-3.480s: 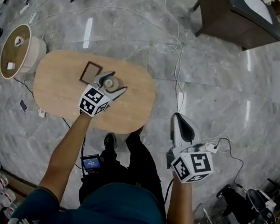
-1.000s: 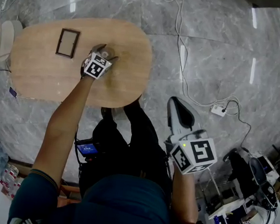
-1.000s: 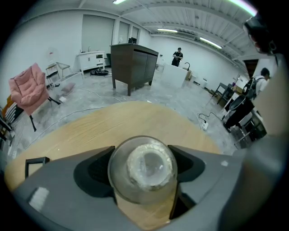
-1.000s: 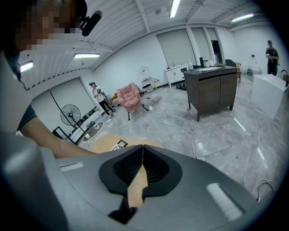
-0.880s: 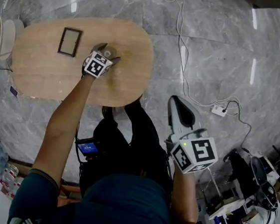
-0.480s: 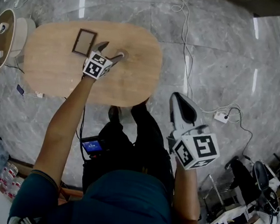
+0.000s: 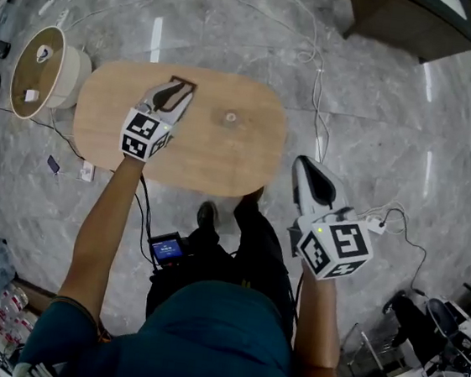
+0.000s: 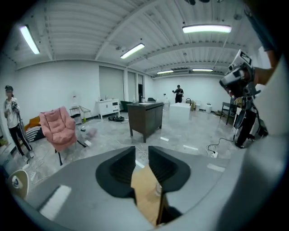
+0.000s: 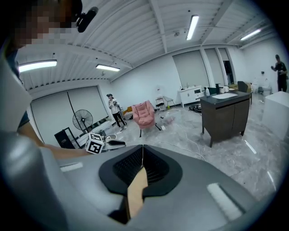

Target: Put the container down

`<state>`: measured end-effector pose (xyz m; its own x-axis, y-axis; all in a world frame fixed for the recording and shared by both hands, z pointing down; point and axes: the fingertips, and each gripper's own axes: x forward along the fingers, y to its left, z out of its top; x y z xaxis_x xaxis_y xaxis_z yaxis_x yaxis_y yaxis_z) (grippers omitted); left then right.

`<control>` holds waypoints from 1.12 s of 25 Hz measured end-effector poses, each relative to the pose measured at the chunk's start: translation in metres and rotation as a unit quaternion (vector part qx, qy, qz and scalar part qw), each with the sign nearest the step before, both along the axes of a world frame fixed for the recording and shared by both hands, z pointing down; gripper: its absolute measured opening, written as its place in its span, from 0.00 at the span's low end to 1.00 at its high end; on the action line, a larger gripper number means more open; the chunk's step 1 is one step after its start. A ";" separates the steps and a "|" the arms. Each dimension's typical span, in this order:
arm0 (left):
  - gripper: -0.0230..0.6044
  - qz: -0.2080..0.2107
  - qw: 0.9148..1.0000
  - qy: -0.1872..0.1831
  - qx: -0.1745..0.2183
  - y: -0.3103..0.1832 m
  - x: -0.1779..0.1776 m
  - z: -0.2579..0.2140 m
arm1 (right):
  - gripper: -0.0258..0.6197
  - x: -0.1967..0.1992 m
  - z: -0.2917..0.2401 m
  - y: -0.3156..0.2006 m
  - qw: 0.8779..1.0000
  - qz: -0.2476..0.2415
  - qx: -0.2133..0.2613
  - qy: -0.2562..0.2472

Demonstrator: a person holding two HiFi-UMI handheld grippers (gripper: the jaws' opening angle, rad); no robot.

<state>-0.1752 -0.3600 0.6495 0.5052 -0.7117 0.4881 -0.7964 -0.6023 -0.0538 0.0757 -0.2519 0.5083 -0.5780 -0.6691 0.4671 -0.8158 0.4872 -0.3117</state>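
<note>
Set down: a small, round, clear container [image 7: 230, 118] stands upright on a pale oval wooden table [image 7: 221, 169]. It sits right of the tabletop's centre and slightly toward the far edge, with bare wood all around it. From the head view it reads as a pale, translucent ring, and whether it holds anything cannot be told. The left gripper view shows it as a little see-through jar, upright on the wood far below.

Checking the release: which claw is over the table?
The left claw, empty, jaws just closing, hangs over the table; the right claw is over the floor.
</note>
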 end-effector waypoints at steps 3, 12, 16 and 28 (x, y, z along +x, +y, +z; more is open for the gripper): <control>0.08 -0.008 0.999 0.009 0.036 0.019 -0.015 -0.067 | 0.06 -0.011 -0.034 0.003 1.000 -0.003 0.030 0.000; 0.04 0.012 0.995 0.056 0.076 0.093 -0.037 -0.220 | 0.06 -0.048 -0.131 0.023 0.993 -0.020 0.115 -0.004; 0.04 0.003 0.993 0.079 0.088 0.129 -0.048 -0.267 | 0.05 -0.058 -0.166 0.037 0.989 -0.028 0.145 -0.005; 0.04 0.039 0.980 0.081 0.178 0.209 -0.061 -0.400 | 0.05 -0.097 -0.265 0.067 0.973 -0.060 0.222 -0.020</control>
